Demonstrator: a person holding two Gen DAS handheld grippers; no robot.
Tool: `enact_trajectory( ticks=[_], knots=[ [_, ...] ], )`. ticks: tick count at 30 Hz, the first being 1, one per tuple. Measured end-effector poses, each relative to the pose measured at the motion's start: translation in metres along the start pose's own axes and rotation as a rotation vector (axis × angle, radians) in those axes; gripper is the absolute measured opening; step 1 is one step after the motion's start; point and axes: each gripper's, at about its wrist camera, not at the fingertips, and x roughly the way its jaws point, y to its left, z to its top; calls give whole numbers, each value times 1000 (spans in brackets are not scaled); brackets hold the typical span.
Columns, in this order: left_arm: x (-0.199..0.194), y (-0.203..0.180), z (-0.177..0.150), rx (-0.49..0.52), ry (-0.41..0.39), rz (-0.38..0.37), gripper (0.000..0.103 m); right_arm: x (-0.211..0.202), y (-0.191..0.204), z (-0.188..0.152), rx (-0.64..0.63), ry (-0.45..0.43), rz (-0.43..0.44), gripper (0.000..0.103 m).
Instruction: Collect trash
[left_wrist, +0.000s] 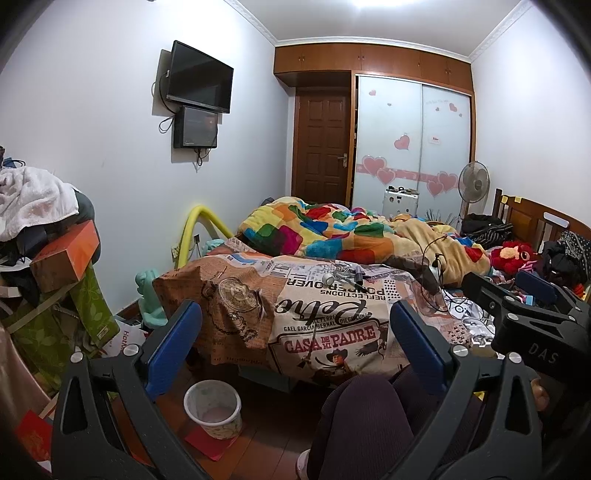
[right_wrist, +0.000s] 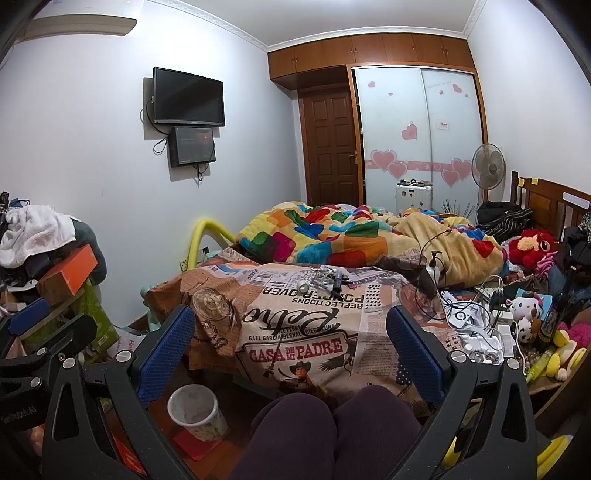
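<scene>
A small white waste bin (left_wrist: 213, 409) stands on the wooden floor by the bed's near corner; it also shows in the right wrist view (right_wrist: 195, 410). Small bits of litter (left_wrist: 341, 277) lie on the printed bedsheet; they show in the right wrist view too (right_wrist: 325, 282). My left gripper (left_wrist: 295, 347) is open and empty, held above the person's knees and facing the bed. My right gripper (right_wrist: 291, 347) is open and empty, level with the left one. Each gripper shows at the edge of the other's view.
A printed sheet (right_wrist: 295, 332) covers the bed's near end, with a colourful blanket (right_wrist: 332, 236) behind. Cables, chargers and plush toys (right_wrist: 517, 317) crowd the right side. A pile of boxes and clothes (left_wrist: 48, 258) stands at the left. The person's knees (right_wrist: 332, 424) are below.
</scene>
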Motion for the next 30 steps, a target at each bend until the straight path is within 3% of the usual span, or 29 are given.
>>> enact_trajectory(
  ticks=[30],
  knots=[
    [-2, 1, 0, -9, -2, -3, 102, -1, 0, 2, -4, 0, 2, 103]
  ],
)
